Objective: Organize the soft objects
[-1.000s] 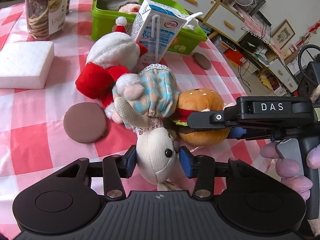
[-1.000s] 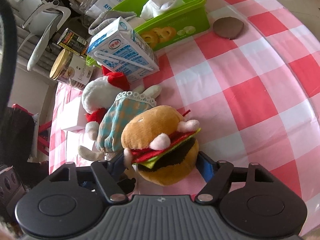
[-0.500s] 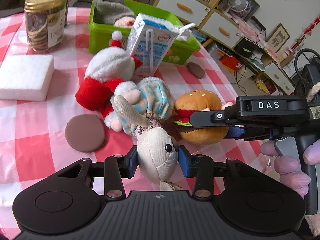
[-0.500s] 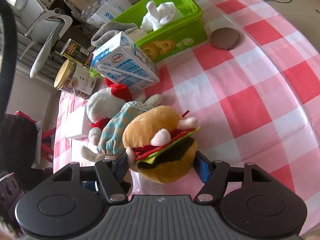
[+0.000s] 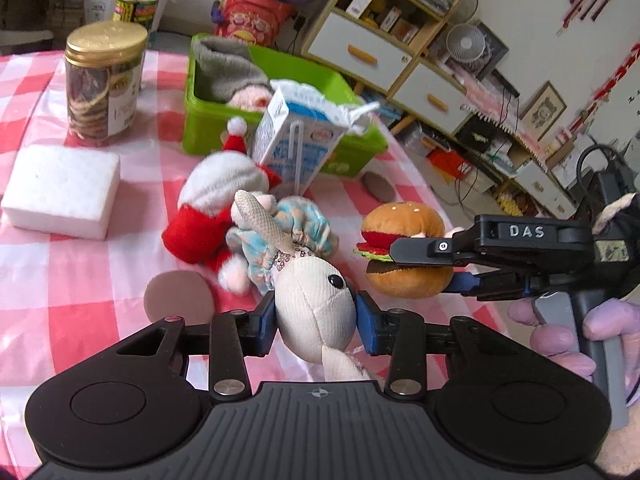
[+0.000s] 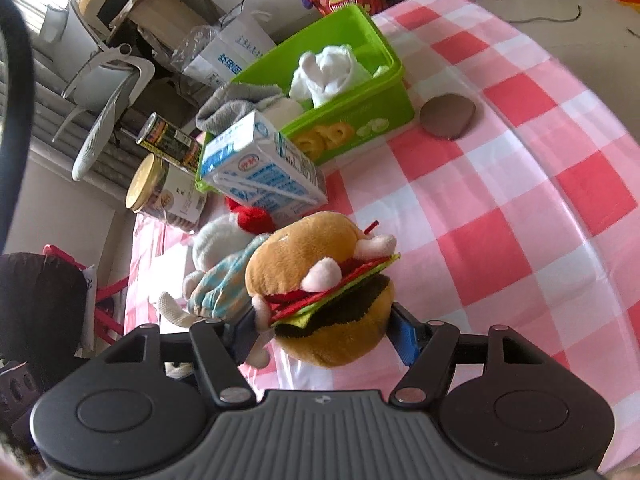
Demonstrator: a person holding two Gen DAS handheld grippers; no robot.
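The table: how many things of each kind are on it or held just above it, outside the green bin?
Plush toys: 3 (rabbit, burger, Santa doll)
Brown discs: 2 ()
Milk cartons: 1
Cookie jars: 1
White foam blocks: 1
Total: 8

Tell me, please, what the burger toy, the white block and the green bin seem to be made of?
Burger toy: plush fabric, matte, with felt-like filling layers; the fuzzy nap shows. White block: probably foam, judging by its matte, finely pitted face. Green bin: hard plastic, smooth and slightly glossy, with a moulded rim.
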